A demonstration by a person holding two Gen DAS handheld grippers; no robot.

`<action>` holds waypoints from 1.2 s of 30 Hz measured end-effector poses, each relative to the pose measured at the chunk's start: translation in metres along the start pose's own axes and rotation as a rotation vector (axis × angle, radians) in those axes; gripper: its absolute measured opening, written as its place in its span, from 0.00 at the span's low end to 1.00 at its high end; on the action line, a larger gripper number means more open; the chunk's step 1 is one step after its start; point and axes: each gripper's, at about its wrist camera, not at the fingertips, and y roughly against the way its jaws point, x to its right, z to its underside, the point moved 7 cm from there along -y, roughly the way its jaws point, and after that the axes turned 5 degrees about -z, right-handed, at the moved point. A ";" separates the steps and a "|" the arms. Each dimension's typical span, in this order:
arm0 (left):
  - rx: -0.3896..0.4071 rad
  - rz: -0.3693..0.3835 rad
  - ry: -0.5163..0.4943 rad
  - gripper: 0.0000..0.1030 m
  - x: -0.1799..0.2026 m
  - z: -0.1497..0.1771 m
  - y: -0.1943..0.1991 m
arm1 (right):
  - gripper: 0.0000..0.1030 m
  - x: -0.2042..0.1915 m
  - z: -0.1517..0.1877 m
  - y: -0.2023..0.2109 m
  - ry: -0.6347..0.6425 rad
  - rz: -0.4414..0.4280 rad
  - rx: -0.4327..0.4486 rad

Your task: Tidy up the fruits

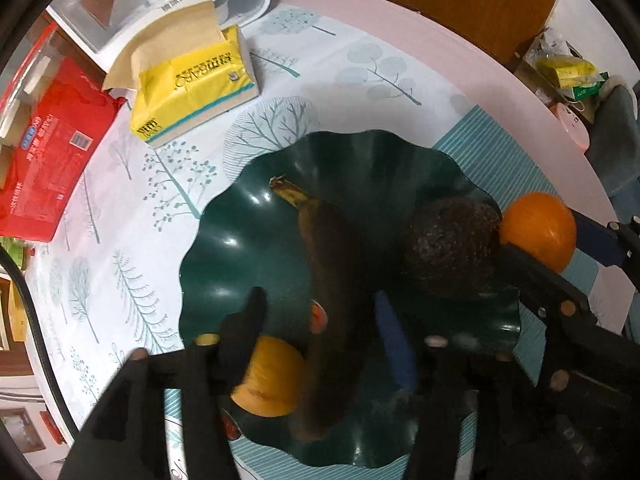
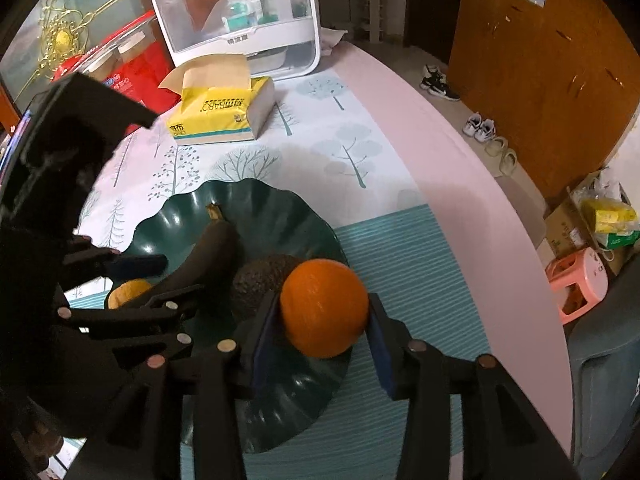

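Note:
A dark green wavy plate [image 1: 224,240] [image 2: 280,392] holds a blackened banana [image 1: 332,264] [image 2: 208,252], an avocado [image 1: 452,248] [image 2: 256,284] and a small orange fruit [image 1: 272,380] [image 2: 128,290] at its near rim. My left gripper [image 1: 318,304] [image 2: 160,280] points down over the plate and stands open. The banana lies between its fingers, with a gap on each side. My right gripper [image 2: 323,298] [image 1: 540,236] is shut on a round orange [image 2: 324,308] [image 1: 538,232], its blue pads against both sides. The orange sits at the plate's right rim, beside the avocado.
A yellow tissue pack [image 1: 192,84] [image 2: 224,112] lies beyond the plate, with a white storage box [image 2: 240,20] behind it and a red bag [image 1: 48,152] to the left. The tree-print cloth has bare room to the right. The table's pink edge [image 2: 480,220] drops to a floor with shoes and a pink stool [image 2: 580,280].

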 end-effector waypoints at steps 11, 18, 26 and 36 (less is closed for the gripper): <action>0.039 0.030 0.057 0.74 -0.017 0.011 0.034 | 0.49 -0.001 0.003 0.024 -0.024 0.000 0.028; 0.115 0.020 0.086 0.77 -0.033 0.021 0.069 | 0.49 -0.027 0.007 0.054 0.052 0.042 0.064; 0.224 0.025 0.151 0.87 -0.073 0.061 0.127 | 0.50 -0.057 0.006 0.098 0.073 0.045 0.121; 0.390 -0.066 0.272 0.95 -0.151 0.132 0.199 | 0.50 -0.111 0.011 0.134 0.060 -0.042 0.163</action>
